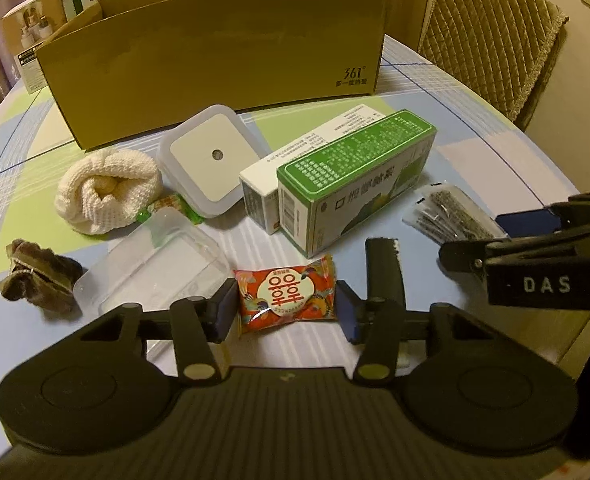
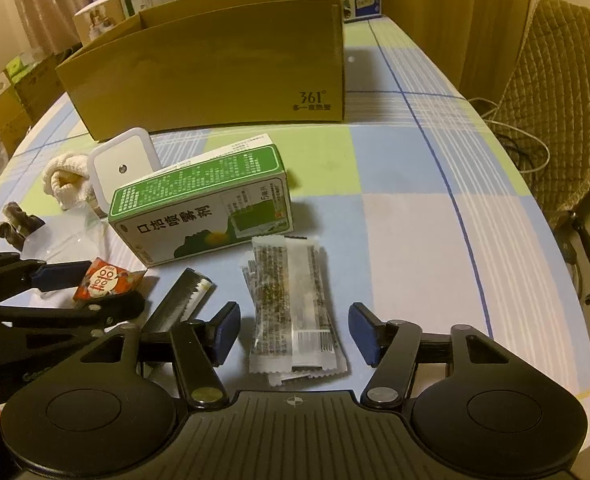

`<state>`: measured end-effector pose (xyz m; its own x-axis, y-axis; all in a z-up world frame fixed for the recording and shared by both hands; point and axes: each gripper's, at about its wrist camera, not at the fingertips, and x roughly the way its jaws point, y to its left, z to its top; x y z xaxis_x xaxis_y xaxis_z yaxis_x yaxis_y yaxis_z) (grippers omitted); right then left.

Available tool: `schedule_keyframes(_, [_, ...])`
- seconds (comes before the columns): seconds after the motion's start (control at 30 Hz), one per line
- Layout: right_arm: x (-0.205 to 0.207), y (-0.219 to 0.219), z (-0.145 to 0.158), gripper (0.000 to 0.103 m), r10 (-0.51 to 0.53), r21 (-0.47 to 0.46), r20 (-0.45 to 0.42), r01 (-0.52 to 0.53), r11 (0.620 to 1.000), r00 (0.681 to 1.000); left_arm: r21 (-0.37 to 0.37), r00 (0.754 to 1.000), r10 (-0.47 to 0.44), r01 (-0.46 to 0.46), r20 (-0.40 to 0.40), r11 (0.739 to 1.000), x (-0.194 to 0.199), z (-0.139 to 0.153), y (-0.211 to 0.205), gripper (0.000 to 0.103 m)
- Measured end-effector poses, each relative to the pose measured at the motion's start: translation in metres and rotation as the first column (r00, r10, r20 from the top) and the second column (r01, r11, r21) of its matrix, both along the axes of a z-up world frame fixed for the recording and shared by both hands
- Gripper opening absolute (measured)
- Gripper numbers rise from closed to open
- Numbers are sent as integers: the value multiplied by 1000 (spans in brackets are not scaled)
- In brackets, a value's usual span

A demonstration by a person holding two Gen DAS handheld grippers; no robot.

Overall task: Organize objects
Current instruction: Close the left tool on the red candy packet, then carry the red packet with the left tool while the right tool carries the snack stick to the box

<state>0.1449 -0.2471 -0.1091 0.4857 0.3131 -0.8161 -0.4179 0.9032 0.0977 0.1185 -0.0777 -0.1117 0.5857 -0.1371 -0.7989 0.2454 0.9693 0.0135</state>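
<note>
A red candy packet (image 1: 285, 298) lies on the checked tablecloth (image 1: 435, 92) near the front edge. My left gripper (image 1: 286, 311) is open and straddles it, one blue pad at each end of the wrapper. A bundle of clear sachets (image 2: 295, 308) with dark contents lies between the open fingers of my right gripper (image 2: 295, 333). A black battery-like cylinder (image 2: 179, 300) rests between the two grippers. Behind stand a green and white medicine box (image 1: 355, 184), a white square night light (image 1: 211, 160) and an open cardboard box (image 1: 215, 60).
A white knitted cloth (image 1: 107, 188), a brown scrunchie (image 1: 35, 280), a clear plastic lid (image 1: 155, 264) and a small green candy (image 1: 167, 206) lie at the left. A padded chair (image 2: 567, 120) stands right of the table. Cartons are stacked behind the cardboard box.
</note>
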Motion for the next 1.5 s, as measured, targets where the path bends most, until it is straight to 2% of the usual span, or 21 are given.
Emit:
schedule_keyframes(0.2, [-2, 10, -3, 56, 31, -48, 37, -29, 998, 999, -1, 1000, -2, 2, 0, 1000, -1, 2, -1, 45])
schedule_keyframes(0.27, [-3, 10, -3, 38, 29, -68, 54, -26, 997, 998, -10, 1000, 0, 0, -6, 1000, -2, 2, 0, 45])
schedule_keyframes(0.3, [-3, 11, -3, 35, 31, -69, 56, -27, 997, 998, -13, 1000, 0, 0, -9, 1000, -3, 2, 0, 45])
schedule_keyframes(0.5, [-5, 4, 3, 34, -3, -56, 73, 7, 998, 997, -23, 1000, 4, -4, -5, 1000, -8, 5, -1, 45])
schedule_keyframes(0.7, [-11, -4, 20, 34, -43, -42, 101, 47, 998, 994, -35, 1000, 18, -18, 16, 999, -14, 20, 4, 45])
schedule_keyframes(0.97, [-13, 2, 73, 34, -22, 28, 154, 18, 999, 988, -39, 996, 32, -29, 83, 999, -13, 62, 16, 45])
schedule_keyframes(1.23, [22, 30, 129, 34, 38, 113, 199, -61, 992, 979, -26, 985, 53, -49, 164, 998, 17, 109, 32, 45])
schedule_keyframes(1.5, [97, 67, 161, 34, 66, 149, 202, -98, 984, 977, -12, 975, 66, -65, 213, 998, 84, 146, 50, 45])
